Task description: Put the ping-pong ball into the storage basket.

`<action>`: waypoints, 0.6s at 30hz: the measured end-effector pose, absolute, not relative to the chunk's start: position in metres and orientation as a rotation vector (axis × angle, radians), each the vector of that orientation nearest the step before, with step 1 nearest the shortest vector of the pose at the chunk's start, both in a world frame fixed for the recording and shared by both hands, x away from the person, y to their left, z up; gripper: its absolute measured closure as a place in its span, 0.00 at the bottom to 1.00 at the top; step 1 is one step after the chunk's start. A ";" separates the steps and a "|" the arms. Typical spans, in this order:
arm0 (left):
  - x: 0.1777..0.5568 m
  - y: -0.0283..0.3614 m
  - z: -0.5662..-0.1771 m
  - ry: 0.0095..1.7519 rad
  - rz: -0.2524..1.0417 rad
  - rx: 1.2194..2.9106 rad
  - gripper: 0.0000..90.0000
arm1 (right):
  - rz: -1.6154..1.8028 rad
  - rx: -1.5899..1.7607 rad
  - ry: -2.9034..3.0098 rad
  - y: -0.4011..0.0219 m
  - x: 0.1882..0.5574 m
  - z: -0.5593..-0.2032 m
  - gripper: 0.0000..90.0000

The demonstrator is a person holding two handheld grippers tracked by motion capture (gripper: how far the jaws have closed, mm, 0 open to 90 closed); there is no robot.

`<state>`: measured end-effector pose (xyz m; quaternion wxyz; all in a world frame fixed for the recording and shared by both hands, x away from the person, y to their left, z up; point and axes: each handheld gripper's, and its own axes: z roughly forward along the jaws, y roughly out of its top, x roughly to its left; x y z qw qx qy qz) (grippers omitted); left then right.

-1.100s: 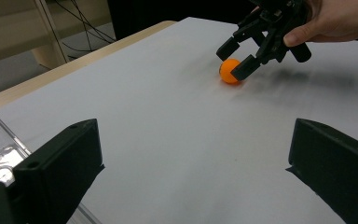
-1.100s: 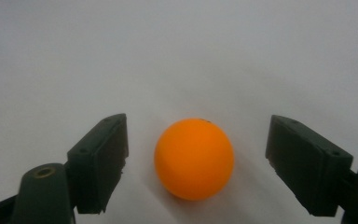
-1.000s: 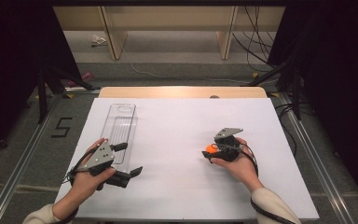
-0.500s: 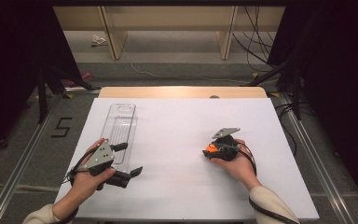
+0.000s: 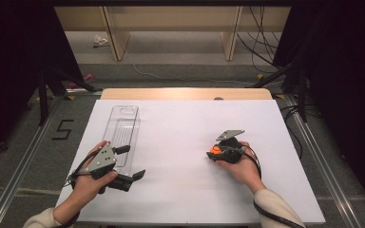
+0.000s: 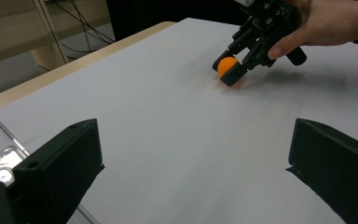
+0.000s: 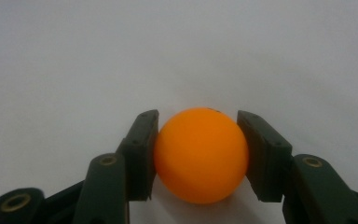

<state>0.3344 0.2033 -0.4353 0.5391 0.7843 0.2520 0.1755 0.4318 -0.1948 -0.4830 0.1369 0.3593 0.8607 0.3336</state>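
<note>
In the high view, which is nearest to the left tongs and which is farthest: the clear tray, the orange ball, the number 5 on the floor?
1. The clear tray: directly beside the left tongs, on the table's left part.
2. The number 5: on the floor, left of the table.
3. The orange ball: on the table's right part, gripped in the right tongs.
</note>
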 end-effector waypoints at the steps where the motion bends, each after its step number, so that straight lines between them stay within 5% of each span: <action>1: 0.334 0.203 -0.435 0.599 0.417 1.865 0.03 | 0.968 1.039 2.489 -0.195 0.432 -0.483 0.57; 18: 0.334 0.203 -0.435 0.599 0.420 1.861 0.03 | 1.011 1.033 2.462 -0.194 0.430 -0.474 0.57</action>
